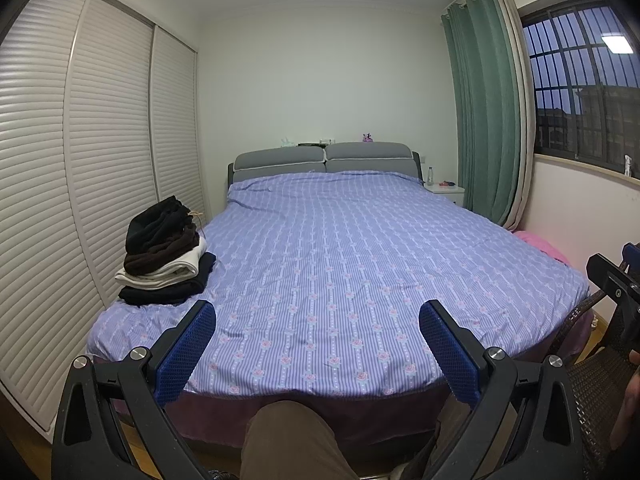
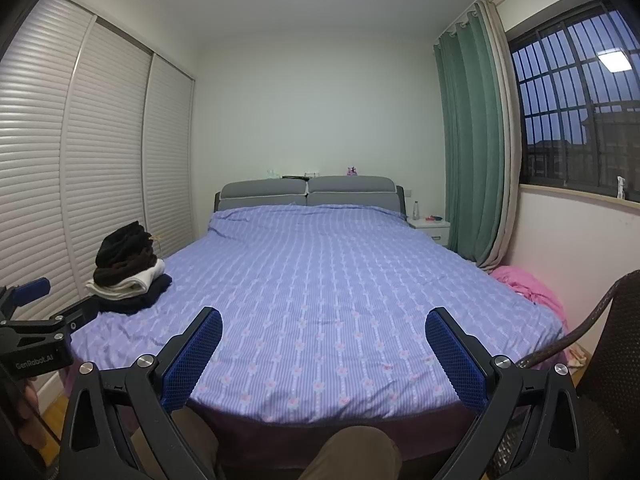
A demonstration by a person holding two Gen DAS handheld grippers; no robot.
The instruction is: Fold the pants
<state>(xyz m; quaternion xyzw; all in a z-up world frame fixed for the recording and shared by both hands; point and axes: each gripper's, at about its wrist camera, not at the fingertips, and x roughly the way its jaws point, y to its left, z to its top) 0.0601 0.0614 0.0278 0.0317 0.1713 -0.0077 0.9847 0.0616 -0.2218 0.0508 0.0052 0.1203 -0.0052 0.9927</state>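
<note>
Both my tools held above the foot of the bed [image 1: 340,264] — left tool [image 1: 318,344] and right tool [image 2: 323,354] spread wide, gripping nothing. Stack of folded garments [image 1: 166,256] — the pants presumably among them — rests at the bed's left edge, beside the slatted wardrobe doors [image 1: 108,140]

Both wrist cameras sit at the foot of the bed [image 1: 340,264], facing its headboard [image 2: 308,192] past their own spread fingers. Both views share the bed and clothes pile [image 1: 164,252].
</note>
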